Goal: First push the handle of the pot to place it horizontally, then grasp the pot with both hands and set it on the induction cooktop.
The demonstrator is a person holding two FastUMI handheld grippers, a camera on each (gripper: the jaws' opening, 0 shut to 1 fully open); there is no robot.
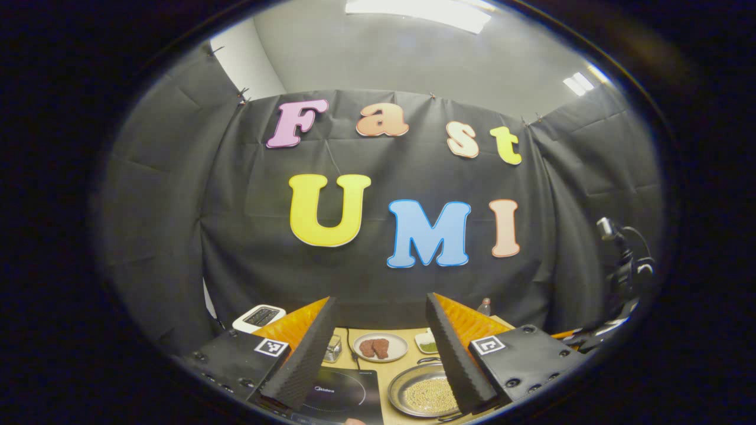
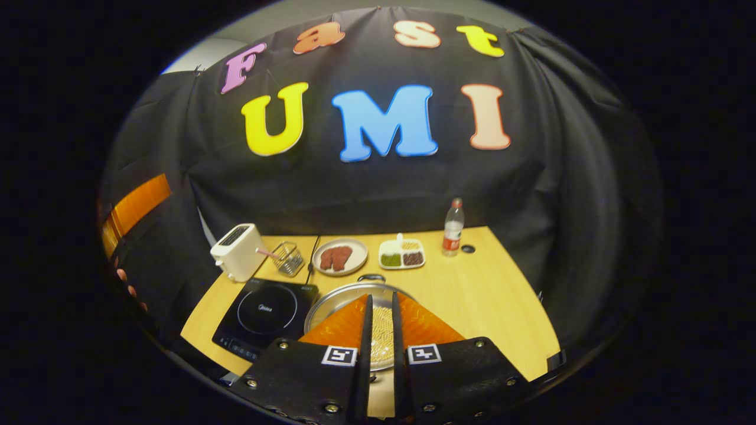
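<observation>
Pot [image 2: 348,298] — right claw [image 2: 381,330] nearly closed

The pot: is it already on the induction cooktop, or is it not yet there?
Not yet. The pot stands on the wooden table, beside the induction cooktop, whose glass top is bare. The pot holds pale grains.

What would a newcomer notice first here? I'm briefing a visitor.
The round metal pot full of pale beans sits mid-table, just right of the black induction cooktop. Behind them stand a white toaster at the left and a plate of meat.
</observation>
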